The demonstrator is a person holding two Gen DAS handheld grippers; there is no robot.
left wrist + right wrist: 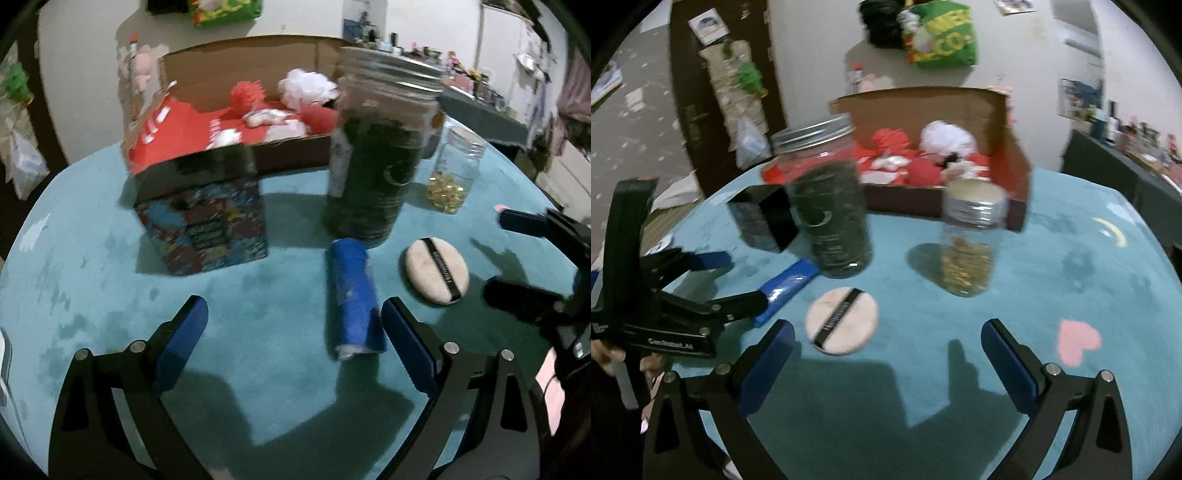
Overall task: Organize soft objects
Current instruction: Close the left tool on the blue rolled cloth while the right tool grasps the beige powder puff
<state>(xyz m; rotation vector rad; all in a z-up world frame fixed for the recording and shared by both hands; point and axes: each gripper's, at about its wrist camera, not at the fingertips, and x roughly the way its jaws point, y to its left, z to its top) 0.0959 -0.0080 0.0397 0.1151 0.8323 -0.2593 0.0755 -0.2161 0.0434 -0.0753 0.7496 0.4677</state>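
A blue roll (354,299) with a white end lies on the teal tabletop (92,266). It sits between the fingers of my left gripper (295,325), close to the right finger; the jaws stand wide and neither pad presses it. A round pale powder puff (842,321) with a black band lies just ahead of my right gripper (886,343), near its left finger; that gripper is open and empty. In the right wrist view the left gripper (735,282) reaches in from the left over the blue roll (786,288). The puff (437,271) lies right of the roll, with the right gripper (513,258) beyond it.
An open cardboard box (240,59) at the back holds red and white soft items. In front stand a tall jar of dark green contents (373,166), a small jar of gold bits (454,173) and a colourful printed box (207,225). A pink heart (1078,341) lies at right.
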